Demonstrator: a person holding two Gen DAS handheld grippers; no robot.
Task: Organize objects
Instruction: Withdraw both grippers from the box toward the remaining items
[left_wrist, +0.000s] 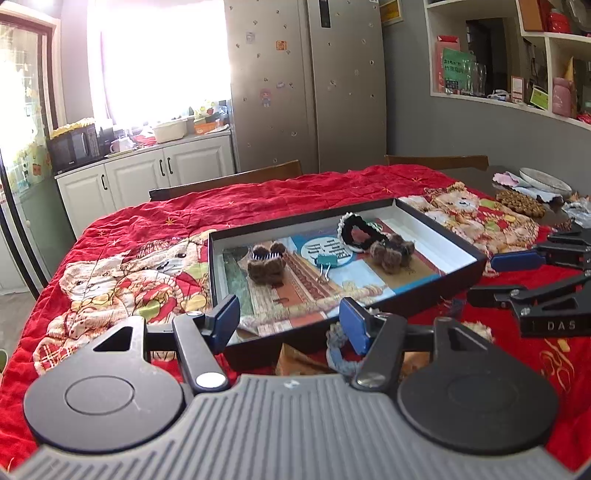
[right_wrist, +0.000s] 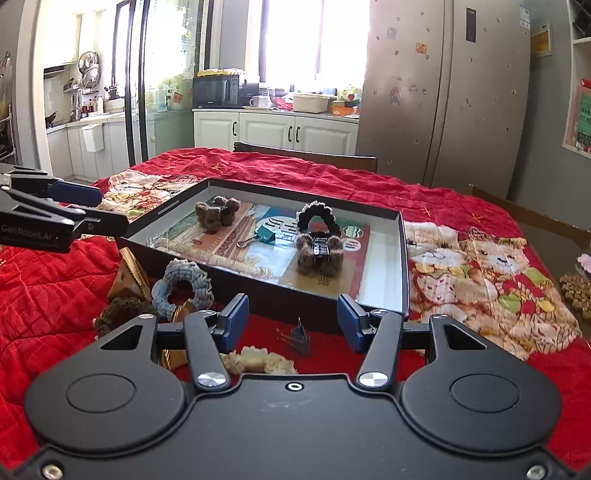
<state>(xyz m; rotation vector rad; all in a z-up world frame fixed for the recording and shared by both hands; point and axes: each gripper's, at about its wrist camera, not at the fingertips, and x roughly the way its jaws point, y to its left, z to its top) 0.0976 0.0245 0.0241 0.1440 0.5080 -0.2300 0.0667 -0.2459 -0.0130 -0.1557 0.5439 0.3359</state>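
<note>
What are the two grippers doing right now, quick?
Left gripper: open, holding nothing.
Right gripper: open, holding nothing.

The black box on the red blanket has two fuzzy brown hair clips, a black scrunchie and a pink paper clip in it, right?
Almost. The paper clip is teal green, not pink; the right wrist view shows it clearly. The rest is right: the black box on the red blanket holds two fuzzy brown hair clips and a black scrunchie.
</note>
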